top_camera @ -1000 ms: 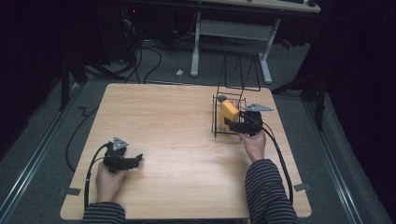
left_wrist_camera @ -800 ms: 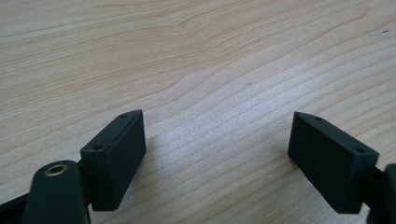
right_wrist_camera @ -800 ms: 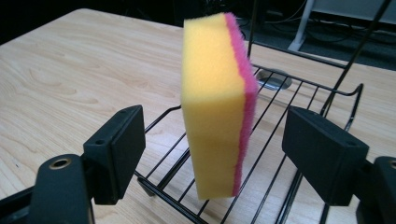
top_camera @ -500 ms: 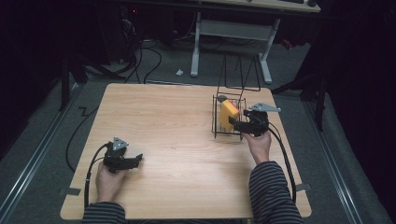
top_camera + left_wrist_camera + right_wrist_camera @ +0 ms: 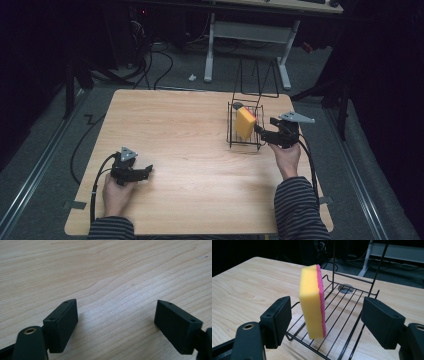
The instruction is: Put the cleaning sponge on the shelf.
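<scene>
A yellow sponge (image 5: 245, 123) with a pink scrub face stands on edge in a black wire rack (image 5: 231, 136) on the right of the wooden table (image 5: 175, 130). My right gripper (image 5: 265, 128) hovers just right of the rack, pointing at the sponge. In the right gripper view the sponge (image 5: 312, 305) stands upright on the rack's wires (image 5: 347, 315), in line with the gap of my right gripper (image 5: 327, 306). Its jaws have just been closing a little, and neither pad touches the sponge. My left gripper (image 5: 142, 172) rests open at the front left, with bare wood between its jaws (image 5: 116, 310).
The rack has a tall wire back (image 5: 257, 75) rising at the table's far edge. A round grey grommet (image 5: 345, 288) sits in the tabletop under the rack. Behind the table stand a white desk frame (image 5: 247, 32) and floor cables (image 5: 155, 55).
My right gripper has drawn back to the right and slightly up, away from the rack. The sponge stays standing in the rack. The left gripper has not moved.
</scene>
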Available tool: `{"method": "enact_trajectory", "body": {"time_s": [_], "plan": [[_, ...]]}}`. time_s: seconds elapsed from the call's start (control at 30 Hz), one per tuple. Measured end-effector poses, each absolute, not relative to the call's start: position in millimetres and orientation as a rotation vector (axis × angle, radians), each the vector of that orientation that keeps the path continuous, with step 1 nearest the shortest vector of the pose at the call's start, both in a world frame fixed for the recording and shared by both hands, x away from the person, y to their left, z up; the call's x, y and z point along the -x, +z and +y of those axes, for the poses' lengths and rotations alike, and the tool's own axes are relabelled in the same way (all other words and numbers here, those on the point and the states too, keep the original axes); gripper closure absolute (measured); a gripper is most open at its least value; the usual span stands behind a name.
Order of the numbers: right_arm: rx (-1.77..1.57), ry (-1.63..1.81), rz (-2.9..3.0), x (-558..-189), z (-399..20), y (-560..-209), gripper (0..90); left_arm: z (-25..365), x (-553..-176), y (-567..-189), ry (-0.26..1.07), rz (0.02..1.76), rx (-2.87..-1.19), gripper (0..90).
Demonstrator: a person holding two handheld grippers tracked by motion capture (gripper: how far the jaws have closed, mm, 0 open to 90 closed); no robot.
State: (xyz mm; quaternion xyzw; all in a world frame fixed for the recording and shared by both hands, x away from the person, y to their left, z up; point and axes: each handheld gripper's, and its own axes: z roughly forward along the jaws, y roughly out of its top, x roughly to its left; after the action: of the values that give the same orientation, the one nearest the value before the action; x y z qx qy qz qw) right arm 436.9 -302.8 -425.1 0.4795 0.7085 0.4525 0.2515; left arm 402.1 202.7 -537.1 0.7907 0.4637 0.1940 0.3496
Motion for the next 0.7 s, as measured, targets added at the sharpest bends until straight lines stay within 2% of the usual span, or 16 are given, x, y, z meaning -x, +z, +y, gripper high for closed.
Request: {"method": "enact_trajectory", "body": {"time_s": [0.7], "plan": [[-1.285, 1.237, 1.863, -412.7, -320.6, -406.1, 28.7, 202.4, -402.1, -537.2, 0.505, 1.202, -2.047, 19.4]]}}
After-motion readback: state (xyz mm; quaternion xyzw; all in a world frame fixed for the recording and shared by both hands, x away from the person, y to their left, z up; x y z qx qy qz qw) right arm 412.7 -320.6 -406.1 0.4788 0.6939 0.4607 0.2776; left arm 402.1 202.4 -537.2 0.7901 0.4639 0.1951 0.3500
